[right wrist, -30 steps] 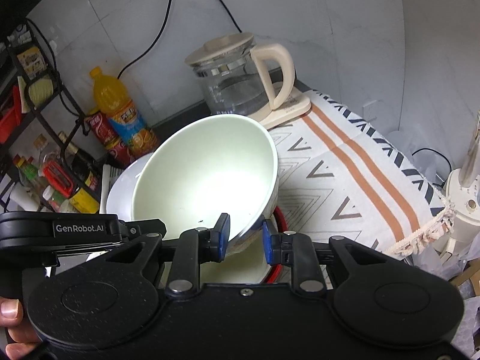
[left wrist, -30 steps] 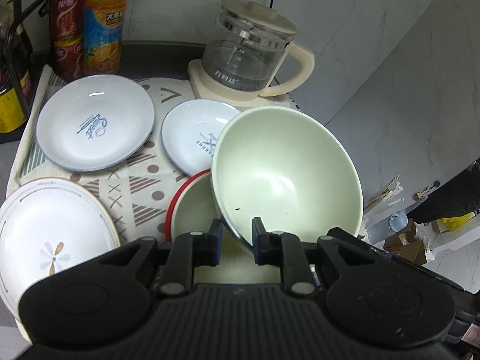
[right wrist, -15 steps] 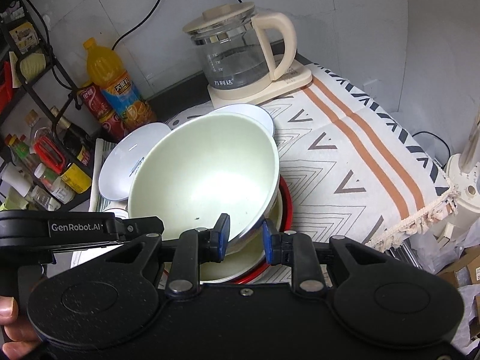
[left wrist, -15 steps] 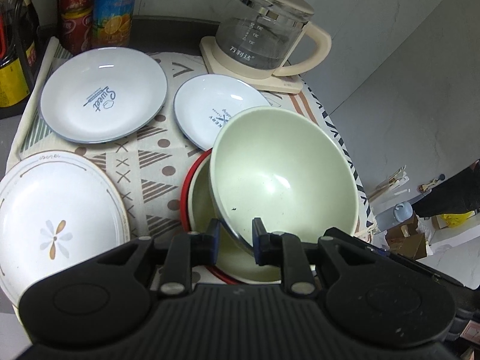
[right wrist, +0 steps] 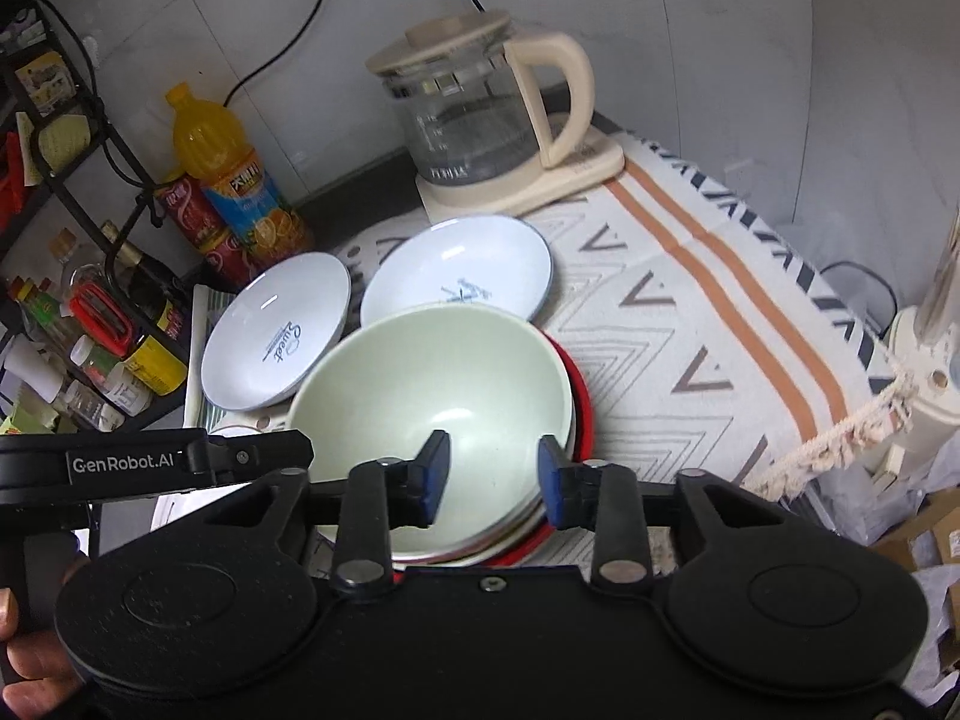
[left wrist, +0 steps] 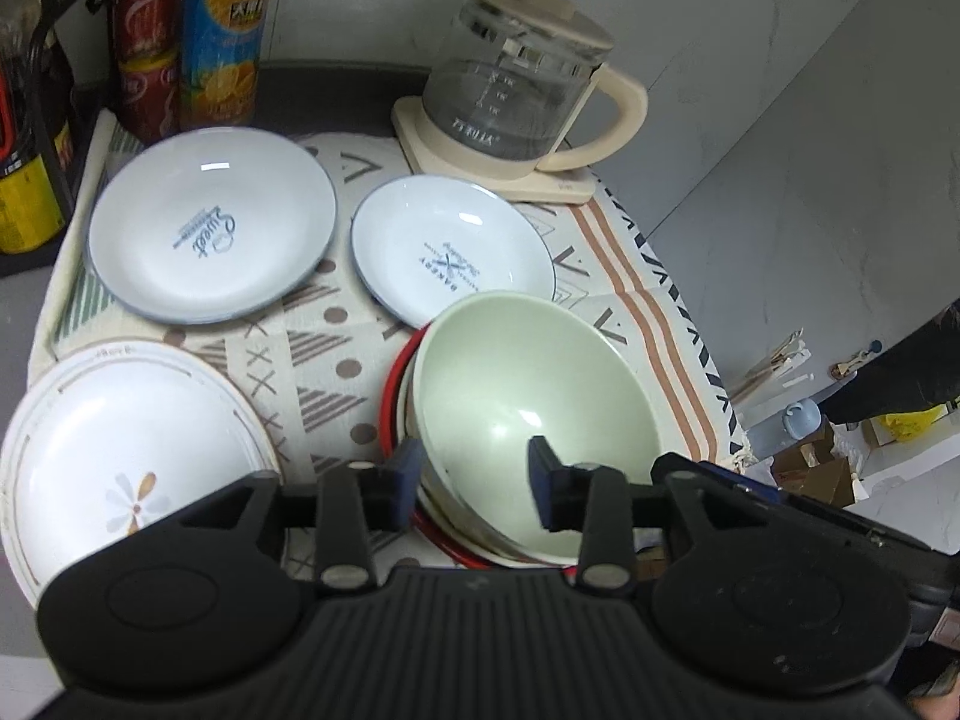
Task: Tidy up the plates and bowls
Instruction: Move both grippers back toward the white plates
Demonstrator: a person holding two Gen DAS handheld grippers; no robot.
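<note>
A pale green bowl (left wrist: 528, 420) (right wrist: 432, 384) sits nested in a red-rimmed bowl (left wrist: 389, 414) (right wrist: 585, 414) on the patterned cloth. My left gripper (left wrist: 474, 483) straddles the green bowl's near rim. Its jaws are opening and the pads stand clear of the rim. At the bowl's other side my right gripper (right wrist: 493, 474) also has its jaws opening, with the rim loose between them. Three plates lie on the cloth: a "Sweet" plate (left wrist: 210, 228) (right wrist: 276, 336), a smaller "Bakery" plate (left wrist: 450, 252) (right wrist: 456, 270) and a flower plate (left wrist: 120, 456).
A glass kettle (left wrist: 522, 90) (right wrist: 474, 102) on its cream base stands at the back. An orange drink bottle (left wrist: 222, 30) (right wrist: 234, 168) and red cans (left wrist: 144, 48) stand back left beside a black condiment rack (right wrist: 90, 300). The cloth's fringed edge (right wrist: 840, 432) drops off at the right.
The green bowl came down from a tilted, lifted hold and now rests in the red-rimmed bowl. Both grippers' jaws have spread off its rim.
</note>
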